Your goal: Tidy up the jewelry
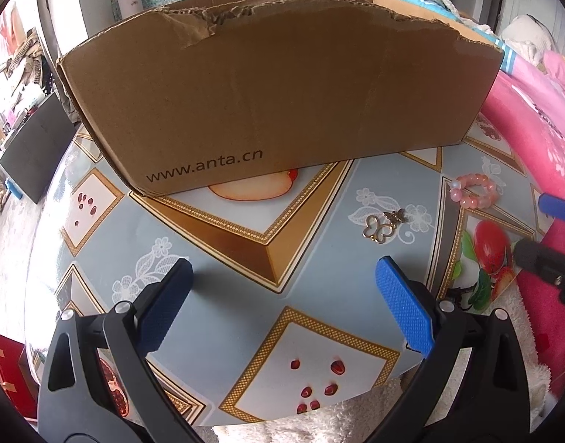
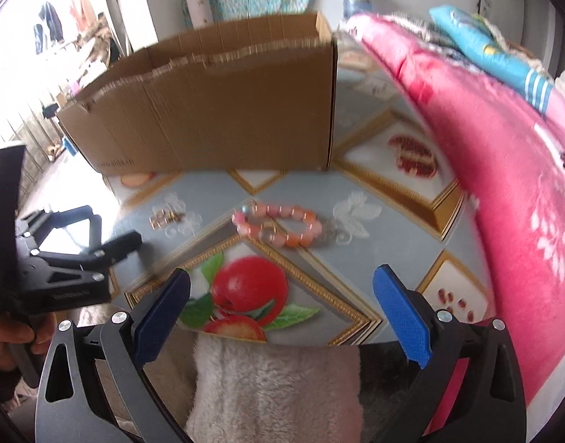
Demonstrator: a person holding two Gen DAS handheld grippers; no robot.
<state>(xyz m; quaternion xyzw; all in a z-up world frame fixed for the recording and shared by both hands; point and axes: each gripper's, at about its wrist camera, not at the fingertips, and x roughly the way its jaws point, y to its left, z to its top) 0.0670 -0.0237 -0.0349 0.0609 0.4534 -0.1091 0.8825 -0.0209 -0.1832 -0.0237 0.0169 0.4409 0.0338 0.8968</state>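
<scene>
The right hand-held gripper [image 2: 280,313], with black arms and blue textured pads, is reaching forward with its pads standing wide apart and nothing between them. It is hovering above a desk [image 2: 356,258] covered in a blue-grey cloth printed with fruit and gold-bordered squares. A pink beaded bracelet [image 2: 277,226] is lying on the cloth ahead of the gripper. To its left, apart from it, a small gold-coloured ornament [image 2: 164,217] is lying blurred. Behind both, an open brown cardboard box [image 2: 216,110] is standing on the desk. The left hand-held gripper [image 2: 109,227] is entering from the left edge. A pink patterned blanket [image 2: 504,166] is filling the right side.
</scene>
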